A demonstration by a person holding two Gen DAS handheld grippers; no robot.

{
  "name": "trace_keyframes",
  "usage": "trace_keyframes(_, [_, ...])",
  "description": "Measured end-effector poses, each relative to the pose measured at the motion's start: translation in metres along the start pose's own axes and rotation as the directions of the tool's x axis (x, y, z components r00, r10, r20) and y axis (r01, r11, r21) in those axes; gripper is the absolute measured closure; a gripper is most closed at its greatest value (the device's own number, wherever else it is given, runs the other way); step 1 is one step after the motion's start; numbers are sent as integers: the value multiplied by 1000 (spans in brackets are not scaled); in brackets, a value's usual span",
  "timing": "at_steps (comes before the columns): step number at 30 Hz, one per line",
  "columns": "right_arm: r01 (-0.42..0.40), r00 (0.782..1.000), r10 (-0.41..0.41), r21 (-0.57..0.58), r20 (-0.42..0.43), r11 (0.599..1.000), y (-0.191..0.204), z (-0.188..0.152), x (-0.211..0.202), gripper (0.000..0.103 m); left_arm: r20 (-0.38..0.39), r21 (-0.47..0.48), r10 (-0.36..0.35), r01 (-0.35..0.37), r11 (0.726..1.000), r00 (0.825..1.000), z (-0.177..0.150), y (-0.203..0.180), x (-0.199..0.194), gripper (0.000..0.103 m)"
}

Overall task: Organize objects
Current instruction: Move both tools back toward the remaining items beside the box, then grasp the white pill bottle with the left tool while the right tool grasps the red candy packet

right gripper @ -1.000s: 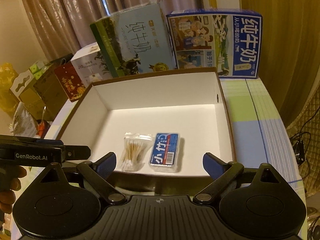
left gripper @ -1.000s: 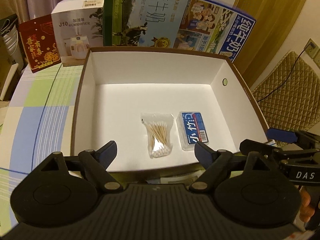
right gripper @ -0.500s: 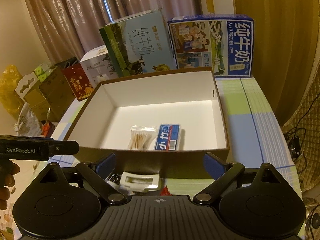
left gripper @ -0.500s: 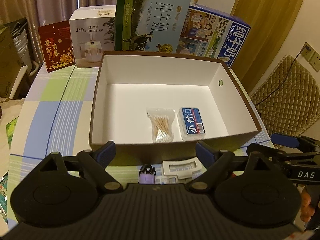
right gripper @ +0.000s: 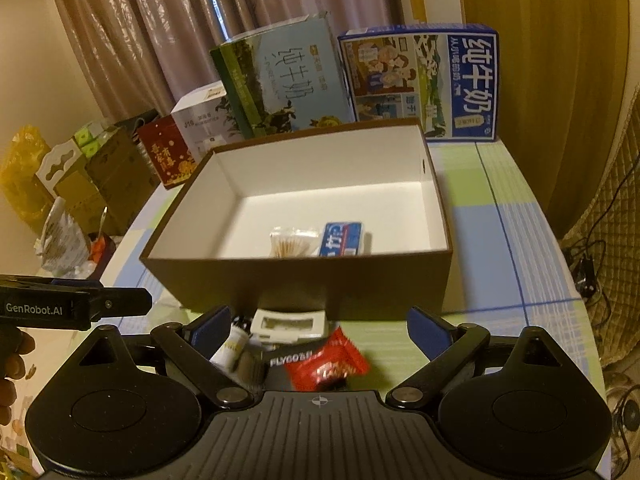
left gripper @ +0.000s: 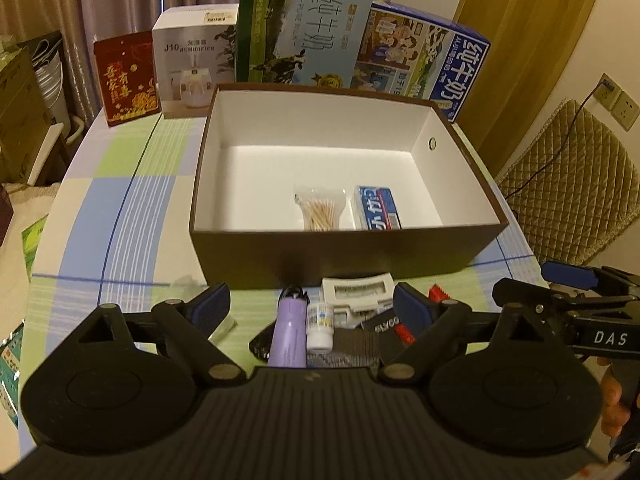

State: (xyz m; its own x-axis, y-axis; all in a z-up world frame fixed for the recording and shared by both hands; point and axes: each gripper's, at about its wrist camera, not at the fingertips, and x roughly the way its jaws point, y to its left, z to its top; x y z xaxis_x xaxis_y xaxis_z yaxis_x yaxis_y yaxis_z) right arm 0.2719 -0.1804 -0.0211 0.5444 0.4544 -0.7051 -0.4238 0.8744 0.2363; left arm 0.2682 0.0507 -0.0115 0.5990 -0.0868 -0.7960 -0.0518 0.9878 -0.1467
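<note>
A brown box [left gripper: 336,258] with a white inside stands on the table [left gripper: 120,208] and holds a bag of cotton swabs [left gripper: 319,211] and a blue-labelled case [left gripper: 377,213]. In front of it lies a small pile: a purple tube [left gripper: 287,332], a small white bottle [left gripper: 319,326], a white plastic case [left gripper: 357,291] and a black packet. My left gripper [left gripper: 314,306] hangs open just above the pile. The right wrist view shows the box [right gripper: 312,284], a red wrapper [right gripper: 326,366], the white case [right gripper: 287,325] and my right gripper [right gripper: 320,326], open over them.
Cartons line the table's far edge: a red box [left gripper: 126,78], a white humidifier box [left gripper: 192,60], a green milk carton [left gripper: 300,28] and a blue one [left gripper: 424,66]. A quilted chair [left gripper: 568,184] stands to the right. A person's hand holds each gripper.
Both grippers have pulled back from over the box toward the near edge of the table, so the pile of small items in front of the box has come into view. Both stay open.
</note>
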Motion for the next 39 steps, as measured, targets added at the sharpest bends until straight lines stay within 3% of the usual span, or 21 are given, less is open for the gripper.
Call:
trace_keyframes(10, [-5,999,5,7,-46,1000,-1,-31,-4,10,-26,-9,32,-32,999,999,-37,9,-4,17])
trace_keyframes(23, [9,994,-3,46,-109,999,-6,-56,27,11,-59,-51,66,-69,996,996,-73,32,6,17])
trace_keyframes(30, [35,991,-19,125,-129,991,-9,-55,51,27,-64,-67,90,-94,993,994,-74,44,17,17])
trace_keyframes(39, [98,989,-68,238,-132,966,-16,-42,76,38,-75,-50,90,-94,994,993,-68,49,36,17])
